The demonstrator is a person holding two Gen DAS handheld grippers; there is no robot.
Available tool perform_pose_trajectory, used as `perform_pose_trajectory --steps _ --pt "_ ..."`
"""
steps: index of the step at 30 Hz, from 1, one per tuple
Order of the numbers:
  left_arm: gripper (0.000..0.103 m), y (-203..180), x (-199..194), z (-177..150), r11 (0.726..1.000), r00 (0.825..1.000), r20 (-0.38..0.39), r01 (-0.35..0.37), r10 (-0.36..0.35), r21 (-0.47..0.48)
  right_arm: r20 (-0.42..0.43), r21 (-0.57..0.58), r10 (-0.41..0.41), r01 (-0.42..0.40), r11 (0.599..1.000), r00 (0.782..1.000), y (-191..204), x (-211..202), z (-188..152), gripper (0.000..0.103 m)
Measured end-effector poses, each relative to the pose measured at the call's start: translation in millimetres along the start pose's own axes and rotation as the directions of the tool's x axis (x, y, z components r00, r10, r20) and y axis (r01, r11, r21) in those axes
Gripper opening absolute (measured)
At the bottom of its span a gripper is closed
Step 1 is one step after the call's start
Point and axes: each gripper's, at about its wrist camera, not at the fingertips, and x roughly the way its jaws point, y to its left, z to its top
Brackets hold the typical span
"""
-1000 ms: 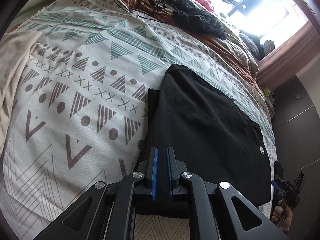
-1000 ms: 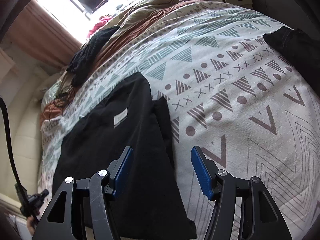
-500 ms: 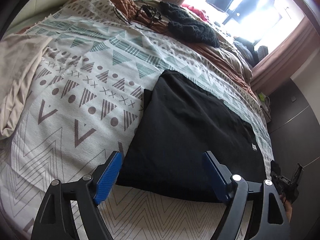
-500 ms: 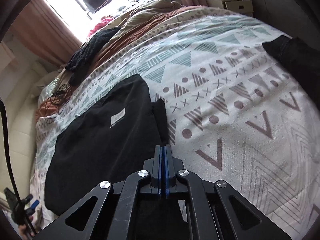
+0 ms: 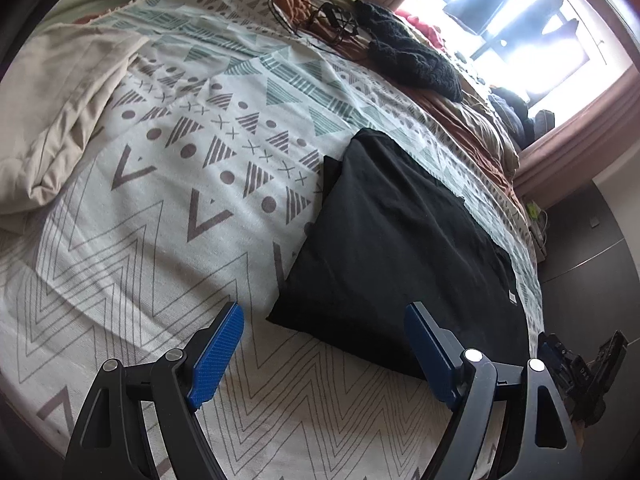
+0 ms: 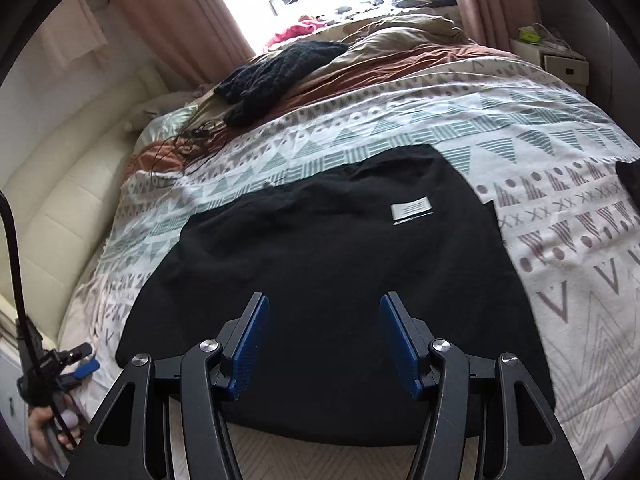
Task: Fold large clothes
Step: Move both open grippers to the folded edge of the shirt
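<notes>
A large black garment lies folded flat on the patterned bedspread. In the right wrist view it fills the middle and shows a small white label. My left gripper is open and empty, hovering just off the garment's near left corner. My right gripper is open and empty, just above the garment's near edge. The other hand-held gripper shows at the left edge of the right wrist view.
A beige cloth is bunched at the bed's left. A black knit item and tangled cables lie toward the far side. Another dark garment sits at the right edge. A nightstand stands by the window.
My left gripper went from shut to open and drew back off the garment's corner. My right gripper shut, then opened and swung left over the garment's near edge.
</notes>
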Motion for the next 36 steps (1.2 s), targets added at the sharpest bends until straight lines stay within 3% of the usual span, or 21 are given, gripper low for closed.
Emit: perform_pose_trajectory --steps 8,16,25,30,32,36 --pt "0.083 10 24 -5 0.997 0.997 -0.059 0.042 -0.046 -0.072 -0.098 -0.124 0.002 -0.014 0.992 0.995 54 24 -36 0.058" --pt "0.077 18 54 -1 0.988 0.989 -0.109 0.086 -0.101 -0.131 -0.105 -0.193 -0.007 -0.013 0.981 0.994 84 29 -60 0.058" --pt "0.073 25 72 12 0.975 0.981 -0.111 0.135 -0.156 -0.177 -0.221 -0.166 -0.051 0.014 0.986 0.974 73 76 -66 0.057" --pt "0.072 25 79 20 0.954 0.963 -0.127 0.206 -0.237 -0.216 -0.221 -0.165 -0.054 0.017 0.986 0.974 75 78 -66 0.057" --pt "0.070 25 81 21 0.952 0.961 -0.136 0.207 -0.241 -0.224 -0.218 -0.147 -0.029 -0.003 0.989 0.975 74 76 -64 0.051" --pt "0.068 24 76 16 0.947 0.954 -0.149 0.224 -0.262 -0.230 -0.183 -0.174 0.000 -0.033 0.984 0.983 85 62 -62 0.051"
